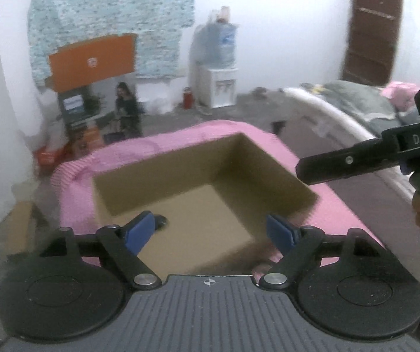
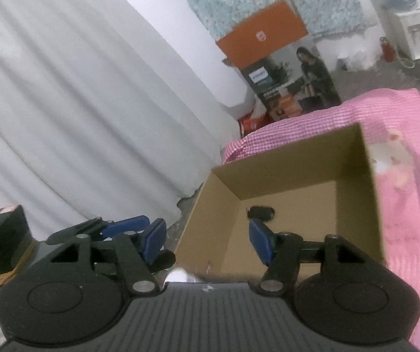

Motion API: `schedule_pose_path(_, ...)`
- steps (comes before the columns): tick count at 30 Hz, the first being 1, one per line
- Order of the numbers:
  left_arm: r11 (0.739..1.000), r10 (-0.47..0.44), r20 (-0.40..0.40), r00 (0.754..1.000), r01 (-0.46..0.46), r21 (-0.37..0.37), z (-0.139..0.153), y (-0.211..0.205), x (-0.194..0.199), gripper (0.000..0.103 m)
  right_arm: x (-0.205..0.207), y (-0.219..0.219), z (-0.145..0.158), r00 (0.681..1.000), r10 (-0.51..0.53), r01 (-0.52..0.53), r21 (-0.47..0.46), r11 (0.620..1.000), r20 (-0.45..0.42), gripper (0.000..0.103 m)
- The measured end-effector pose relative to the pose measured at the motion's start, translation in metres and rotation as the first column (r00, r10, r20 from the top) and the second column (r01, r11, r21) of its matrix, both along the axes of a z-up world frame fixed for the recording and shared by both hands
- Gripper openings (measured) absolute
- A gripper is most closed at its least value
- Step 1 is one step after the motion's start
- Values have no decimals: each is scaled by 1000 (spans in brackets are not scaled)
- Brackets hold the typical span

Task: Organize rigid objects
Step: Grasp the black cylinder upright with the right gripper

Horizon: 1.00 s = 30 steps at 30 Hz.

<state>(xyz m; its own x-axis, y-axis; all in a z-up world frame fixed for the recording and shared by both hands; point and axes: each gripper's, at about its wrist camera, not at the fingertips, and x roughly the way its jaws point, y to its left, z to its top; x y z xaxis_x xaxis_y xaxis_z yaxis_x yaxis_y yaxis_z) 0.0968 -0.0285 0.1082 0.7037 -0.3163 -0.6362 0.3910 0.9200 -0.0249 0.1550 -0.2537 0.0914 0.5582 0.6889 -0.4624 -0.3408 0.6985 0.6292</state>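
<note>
Cardboard box (image 1: 224, 158) open-topped — small dark object (image 2: 260, 213) inside.

This is a lived-in room of a home, used as bedroom and storeroom at once. At two o'clock in the left wrist view lies a low bed with rumpled grey bedding (image 1: 353, 99) and a pink pillow (image 1: 401, 92) beneath a brown panelled wooden door (image 1: 372, 26). At twelve o'clock a white water dispenser with a blue bottle (image 1: 218, 67) stands against the white plaster wall, a small red flask (image 1: 187, 97) beside it on the bare grey floor. At ten o'clock leans an orange-topped printed appliance carton (image 1: 98, 88). White pleated curtains (image 2: 63, 102) fill the right wrist view from nine to eleven o'clock.
</note>
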Motion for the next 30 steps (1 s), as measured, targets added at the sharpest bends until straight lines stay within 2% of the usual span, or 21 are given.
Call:
schedule_pose_path(3, 999, -45, 3, 999, 45, -5, -17, -13, -18, 88, -34, -16, -11, 999, -41, 41, 5, 999, -8, 65)
schedule_pose_path(6, 996, -84, 7, 996, 84, 13, -39, -31, -29, 88, -51, -27, -34, 994, -93, 94, 1, 996, -48, 64)
schedule_pose_path(11, 988, -151, -46, 987, 152, 17, -75, -63, -25, 87, -68, -44, -80, 973, -199, 198, -24, 980, -120, 57)
schedule_pose_path(16, 972, -223, -132, 966, 231, 48, -106, -93, -15, 75, -58, -56, -119, 945, -251, 244, -57, 968, -212, 47)
schedule_pose_path(19, 966, -239, -177, 955, 253, 59, -119, -105, -2, 69, -53, -57, -135, 938, -257, 244, -83, 966, -231, 42)
schedule_pose_path(21, 962, -248, -203, 947, 265, 63, -125, -111, 6, 62, -44, -57, -145, 936, -250, 235, -90, 968, -248, 39)
schedule_pose_path(25, 955, -260, -239, 936, 286, 79, -139, -120, 16, 54, -30, -53, -160, 932, -233, 212, -102, 972, -277, 32)
schedule_pose_path(26, 953, -263, -245, 933, 291, 87, -142, -122, 17, 49, -27, -53, -162, 932, -230, 207, -108, 972, -281, 31)
schedule_pose_path(30, 948, -263, -276, 924, 300, 103, -150, -130, 25, 43, -19, -49, -167, 934, -220, 188, -138, 972, -280, 29)
